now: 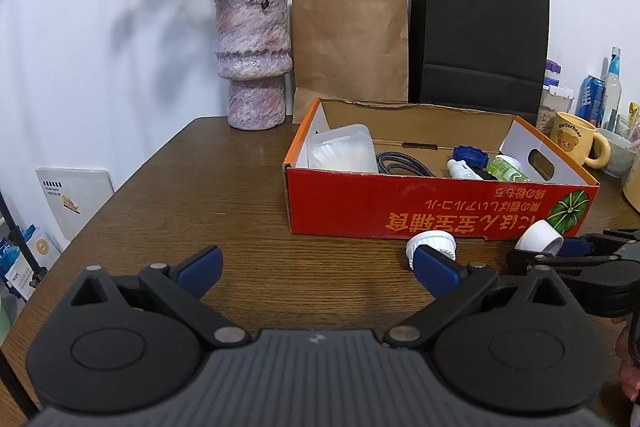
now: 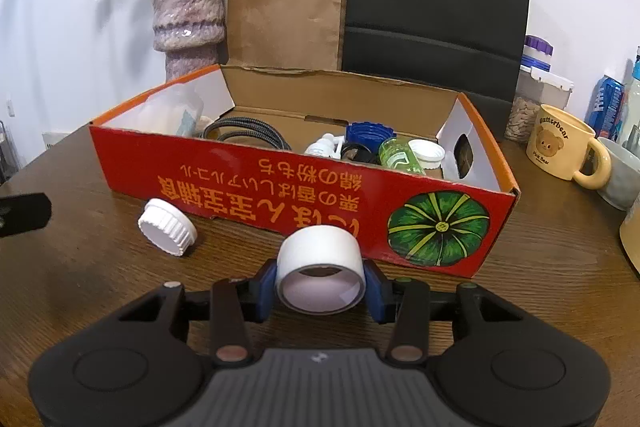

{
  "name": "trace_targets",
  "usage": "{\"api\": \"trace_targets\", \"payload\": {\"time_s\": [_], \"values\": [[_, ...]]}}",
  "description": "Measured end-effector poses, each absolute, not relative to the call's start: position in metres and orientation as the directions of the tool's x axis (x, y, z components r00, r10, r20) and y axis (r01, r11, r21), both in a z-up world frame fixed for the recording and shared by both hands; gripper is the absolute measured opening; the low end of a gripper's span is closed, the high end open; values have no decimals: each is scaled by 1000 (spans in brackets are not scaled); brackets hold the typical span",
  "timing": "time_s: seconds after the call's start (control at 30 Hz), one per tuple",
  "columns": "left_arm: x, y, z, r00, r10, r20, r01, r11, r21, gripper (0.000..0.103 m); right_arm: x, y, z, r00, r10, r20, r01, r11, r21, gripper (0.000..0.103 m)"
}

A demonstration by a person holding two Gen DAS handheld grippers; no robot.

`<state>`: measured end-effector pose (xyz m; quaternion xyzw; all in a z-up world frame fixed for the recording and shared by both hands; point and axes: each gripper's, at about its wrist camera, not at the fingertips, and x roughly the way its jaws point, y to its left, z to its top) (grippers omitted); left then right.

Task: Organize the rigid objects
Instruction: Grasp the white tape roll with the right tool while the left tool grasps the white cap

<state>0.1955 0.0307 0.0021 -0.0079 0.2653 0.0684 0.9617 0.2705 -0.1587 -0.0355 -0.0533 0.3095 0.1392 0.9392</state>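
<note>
Wooden table [image 1: 240, 195], white wall [image 1: 80, 47]

Tape roll [image 2: 320, 267] and cap [image 2: 168, 227] on table [image 2: 560, 267] before box [image 2: 280, 195]; bags [image 2: 436, 7] behind.

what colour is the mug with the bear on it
Pale yellow mug, clearest in the right wrist view.

the yellow mug [image 2: 560, 147] at three o'clock reads "butterbear" above a bear face, with "pink bear" small below. the red box [image 2: 304, 195] at centre carries orange japanese lettering upside down, not legible, beside a green pumpkin picture.
</note>
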Motion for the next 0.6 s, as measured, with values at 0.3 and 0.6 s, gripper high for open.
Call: {"api": "trace_targets", "payload": {"time_s": [0.3, 0.6], "values": [[200, 25, 0, 847, 136, -514, -139, 990, 33, 103, 263, -167, -25, 791, 243, -562, -290, 957, 5, 43], [210, 9, -3, 840, 128, -527, -120, 992, 50, 103, 255, -177, -14, 809, 264, -525, -295, 955, 24, 43]]}}
